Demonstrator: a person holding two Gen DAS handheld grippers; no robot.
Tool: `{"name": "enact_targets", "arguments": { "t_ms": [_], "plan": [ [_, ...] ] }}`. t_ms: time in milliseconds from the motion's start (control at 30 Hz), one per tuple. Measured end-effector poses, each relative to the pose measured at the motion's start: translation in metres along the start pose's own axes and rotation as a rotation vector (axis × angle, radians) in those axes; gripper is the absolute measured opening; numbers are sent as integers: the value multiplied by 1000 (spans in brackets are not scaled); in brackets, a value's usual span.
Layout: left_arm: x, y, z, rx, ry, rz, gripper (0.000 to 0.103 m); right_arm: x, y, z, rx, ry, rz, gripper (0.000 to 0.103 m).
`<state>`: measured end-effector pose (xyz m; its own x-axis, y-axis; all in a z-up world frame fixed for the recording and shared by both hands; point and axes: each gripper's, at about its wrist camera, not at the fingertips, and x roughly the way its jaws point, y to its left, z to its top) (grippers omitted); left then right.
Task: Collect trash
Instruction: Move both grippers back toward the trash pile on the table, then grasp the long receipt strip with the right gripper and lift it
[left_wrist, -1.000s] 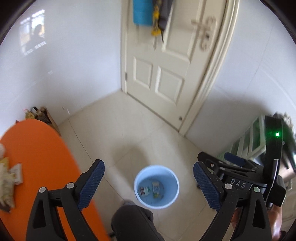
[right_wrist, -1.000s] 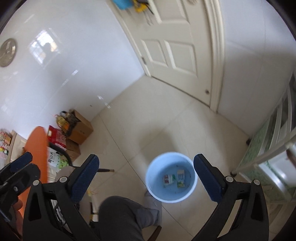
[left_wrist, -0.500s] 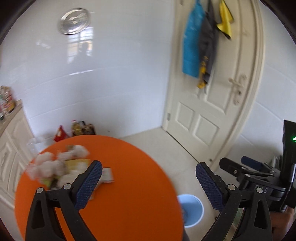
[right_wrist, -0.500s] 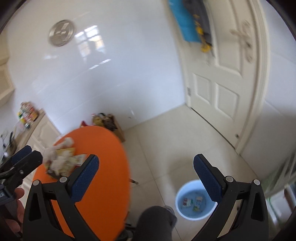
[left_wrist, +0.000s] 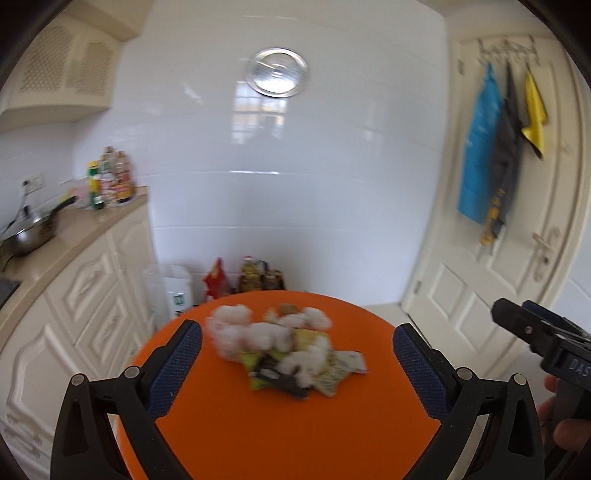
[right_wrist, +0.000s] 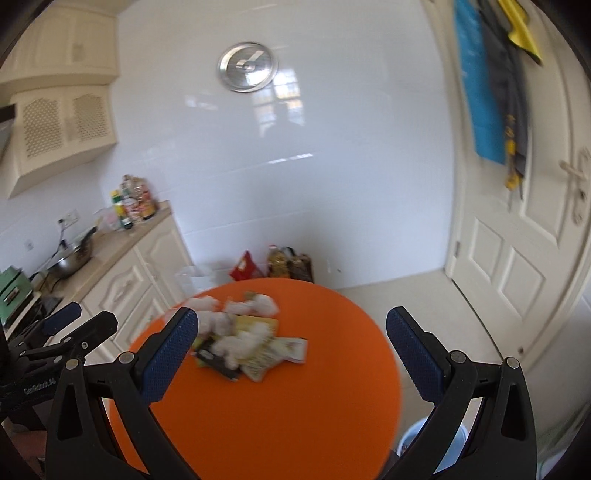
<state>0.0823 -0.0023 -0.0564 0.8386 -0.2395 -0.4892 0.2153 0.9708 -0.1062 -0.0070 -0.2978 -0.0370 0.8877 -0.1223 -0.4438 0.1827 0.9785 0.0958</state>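
Note:
A pile of trash (left_wrist: 284, 350), white crumpled tissues and yellow-green wrappers, lies on the far half of the round orange table (left_wrist: 277, 435). My left gripper (left_wrist: 297, 328) hovers over the table's near side, open, with nothing between its fingers and the pile ahead of it. The right wrist view shows the same pile (right_wrist: 240, 332) on the table (right_wrist: 280, 413), ahead and slightly left of my right gripper (right_wrist: 291, 314), which is also open and holds nothing. The rim of the blue bucket (right_wrist: 412, 437) peeks out at the bottom right, beside the table.
A cream kitchen counter (left_wrist: 62, 243) with a wok (left_wrist: 33, 229) and bottles (left_wrist: 110, 181) runs along the left. Bags and an oil bottle (left_wrist: 255, 277) stand on the floor by the white tiled wall. A white door (left_wrist: 498, 258) with hanging cloths is at the right.
Both grippers have swung up and left, from above the blue bucket on the floor to facing the orange table. The trash pile is now centred ahead of them.

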Motion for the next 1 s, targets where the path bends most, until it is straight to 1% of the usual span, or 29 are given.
{"name": "enact_targets", "arguments": {
  "t_ms": [200, 267, 367, 500, 600, 700, 900, 967, 1000],
  "plan": [
    [-59, 31, -19, -56, -45, 104, 102, -16, 50, 10, -72, -62, 58, 103],
    [-75, 35, -23, -70, -55, 130, 102, -21, 69, 12, -110, -93, 70, 103],
    [-88, 29, -23, -80, -66, 163, 102, -22, 86, 13, -142, -109, 92, 103],
    [-104, 21, -30, -94, -68, 182, 102, -14, 100, 7, -174, -86, 103, 103],
    [-99, 17, -32, -113, -40, 176, 102, -3, 99, 0, -185, -49, 99, 103],
    [-90, 13, -37, -123, -4, 173, 101, 14, 95, -9, -204, 7, 86, 103],
    [-49, 11, -28, -131, 77, 155, 101, 51, 80, -23, -193, 101, 71, 103],
    [-33, 9, -23, -133, 105, 146, 101, 70, 73, -29, -187, 147, 62, 103],
    [-20, 12, -14, -135, 118, 141, 101, 79, 70, -33, -185, 166, 55, 103]
  ]
}}
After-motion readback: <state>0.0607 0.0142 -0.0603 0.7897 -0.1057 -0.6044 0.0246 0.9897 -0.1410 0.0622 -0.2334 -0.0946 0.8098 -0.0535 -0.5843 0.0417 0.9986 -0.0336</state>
